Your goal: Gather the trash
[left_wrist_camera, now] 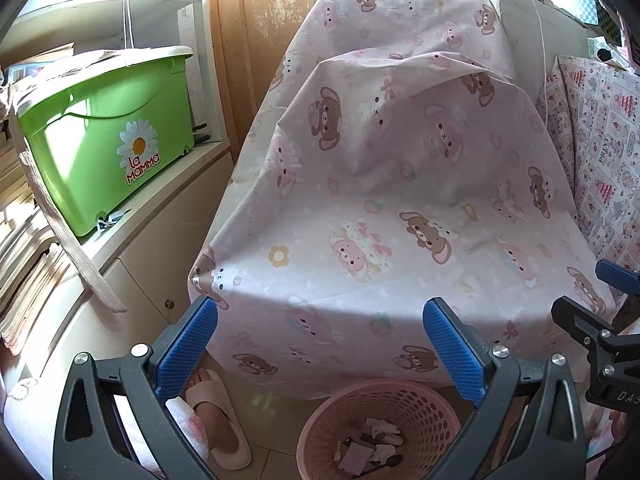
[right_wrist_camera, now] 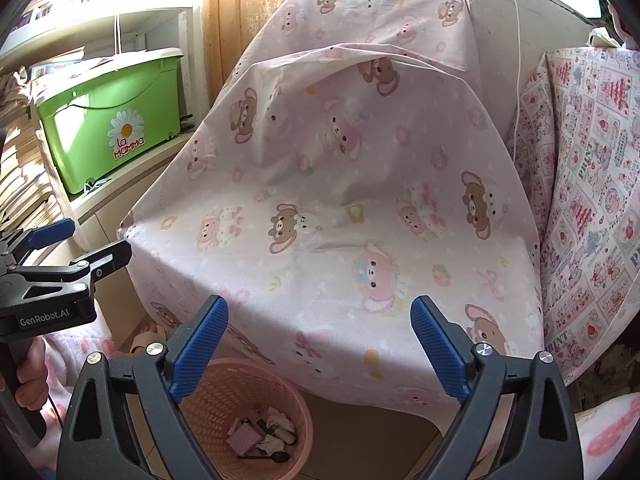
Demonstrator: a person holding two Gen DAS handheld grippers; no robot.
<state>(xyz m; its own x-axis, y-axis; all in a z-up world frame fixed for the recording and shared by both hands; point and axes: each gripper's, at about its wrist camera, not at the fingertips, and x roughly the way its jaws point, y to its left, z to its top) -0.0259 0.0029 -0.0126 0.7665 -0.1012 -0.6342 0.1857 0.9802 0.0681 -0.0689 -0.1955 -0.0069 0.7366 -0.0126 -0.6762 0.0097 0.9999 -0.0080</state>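
Trash in pink basket, both claws wide open, empty

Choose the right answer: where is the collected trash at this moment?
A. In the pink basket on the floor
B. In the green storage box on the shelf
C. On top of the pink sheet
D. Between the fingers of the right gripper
A: crumpled paper and small scraps lie at the bottom of the pink basket on the floor, and both the left gripper and right gripper are open and hold nothing.
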